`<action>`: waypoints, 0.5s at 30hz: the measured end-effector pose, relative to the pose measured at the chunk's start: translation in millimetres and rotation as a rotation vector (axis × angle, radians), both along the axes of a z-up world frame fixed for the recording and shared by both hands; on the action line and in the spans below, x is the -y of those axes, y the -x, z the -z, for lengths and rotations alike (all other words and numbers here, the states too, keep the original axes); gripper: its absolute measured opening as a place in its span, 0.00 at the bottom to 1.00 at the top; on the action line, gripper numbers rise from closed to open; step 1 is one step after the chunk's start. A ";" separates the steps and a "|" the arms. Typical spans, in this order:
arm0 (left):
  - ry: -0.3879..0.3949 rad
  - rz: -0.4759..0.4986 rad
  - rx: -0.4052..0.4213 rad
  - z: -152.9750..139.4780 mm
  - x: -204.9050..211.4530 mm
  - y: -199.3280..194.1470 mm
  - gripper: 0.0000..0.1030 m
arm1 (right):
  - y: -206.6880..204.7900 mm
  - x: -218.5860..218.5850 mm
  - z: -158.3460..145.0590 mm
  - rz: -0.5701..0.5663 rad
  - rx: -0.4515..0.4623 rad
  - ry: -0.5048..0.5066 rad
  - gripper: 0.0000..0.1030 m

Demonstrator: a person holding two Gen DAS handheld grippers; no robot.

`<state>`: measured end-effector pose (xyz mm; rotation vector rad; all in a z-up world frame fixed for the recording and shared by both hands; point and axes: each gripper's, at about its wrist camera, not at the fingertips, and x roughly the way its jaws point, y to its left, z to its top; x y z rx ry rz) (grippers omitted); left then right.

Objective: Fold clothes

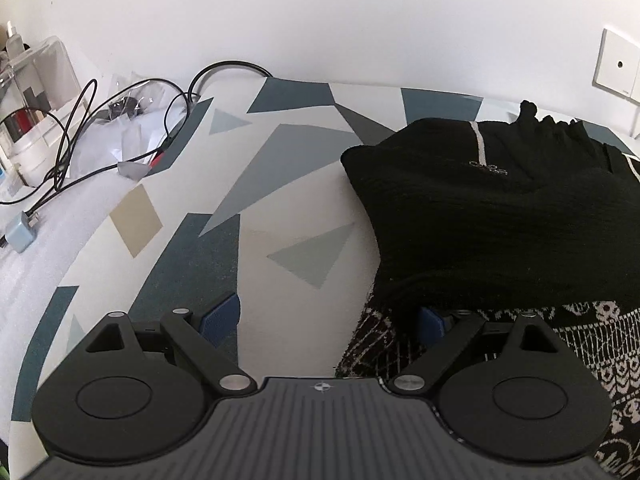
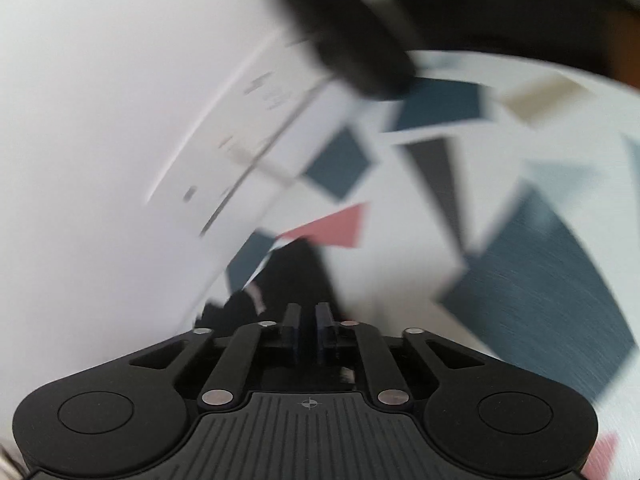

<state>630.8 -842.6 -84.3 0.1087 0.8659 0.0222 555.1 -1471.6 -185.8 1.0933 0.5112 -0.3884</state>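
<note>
A black knit sweater (image 1: 500,220) with a thin white stripe lies folded on the right of the patterned tablecloth (image 1: 280,184). It rests on top of a black-and-white patterned garment (image 1: 592,344). My left gripper (image 1: 326,318) stands wide open low over the cloth, its right finger (image 1: 432,322) tucked at the sweater's lower edge and its left finger (image 1: 222,316) over bare tablecloth. The right wrist view is motion-blurred. There my right gripper (image 2: 308,314) has its jaws drawn close, with a strip of black fabric (image 2: 296,276) running into the narrow slit between them.
Tangled black cables (image 1: 72,132), a blue charger plug (image 1: 20,232), a plastic bag and clear storage boxes (image 1: 40,80) crowd the table's left end. A white wall with a socket plate (image 1: 618,64) stands behind. A blurred dark shape (image 2: 348,40) crosses the top of the right wrist view.
</note>
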 end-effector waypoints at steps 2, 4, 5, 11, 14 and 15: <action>0.004 -0.008 0.005 0.7 0.9 0.9 0.91 | 0.8 1.4 4.4 -0.014 0.003 -0.029 0.22; 0.011 -0.024 0.005 1.7 -0.2 0.4 0.94 | -3.3 -0.8 7.5 -0.048 0.019 -0.059 0.28; 0.015 -0.031 0.004 2.2 -1.1 -0.1 0.96 | -8.0 -4.2 8.3 -0.075 0.038 -0.079 0.32; 0.016 -0.040 -0.003 4.3 -4.0 -2.9 1.00 | -48.8 -21.7 21.4 -0.134 0.013 -0.134 0.41; -0.005 -0.031 0.016 5.4 -1.3 -0.4 1.00 | -68.7 -24.3 32.3 -0.106 -0.070 -0.137 0.41; -0.009 -0.030 0.020 5.6 -1.0 0.2 1.00 | -73.1 -23.8 35.3 -0.089 -0.082 -0.142 0.41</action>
